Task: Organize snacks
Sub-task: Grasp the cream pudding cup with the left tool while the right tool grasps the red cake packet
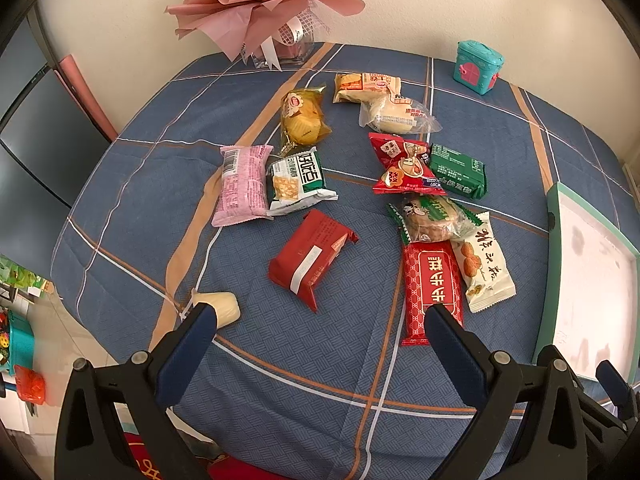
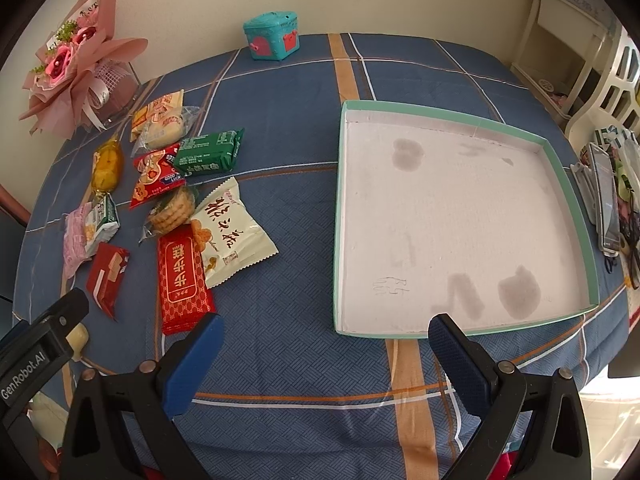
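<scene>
Cream wall behind a table (image 2: 280, 360) covered in a blue plaid cloth with orange and white stripes. At the far edge by the wall stand a pink paper bouquet (image 1: 256, 4) and a small teal toy box (image 1: 477, 65). Snack packets lie scattered over the middle and left part of the table — pink packet (image 1: 242, 185) touching a white-green cracker packet (image 1: 298, 180), yellow cake pack (image 1: 302, 120) just behind them, dark red packet (image 1: 310, 258) alone nearer the front edge. Further right a cluster: red printed bag (image 1: 402, 164) overlapping a green packet (image 1: 460, 170), a clear-wrapped cookie (image 1: 434, 216), a cream peanut packet (image 1: 486, 264) and a long red bar (image 1: 434, 284) side by side, touching. A small pale wrapped piece (image 1: 222, 307) sits near the left front edge. Shallow green-rimmed tray (image 2: 340, 220) with a stained white floor lies at the right side, no snacks in it. Left gripper (image 1: 320, 314) hovers over the front edge, jaws wide apart, holding nothing — right gripper (image 2: 326, 326) likewise spread, hanging in front of the tray's near rim.
</scene>
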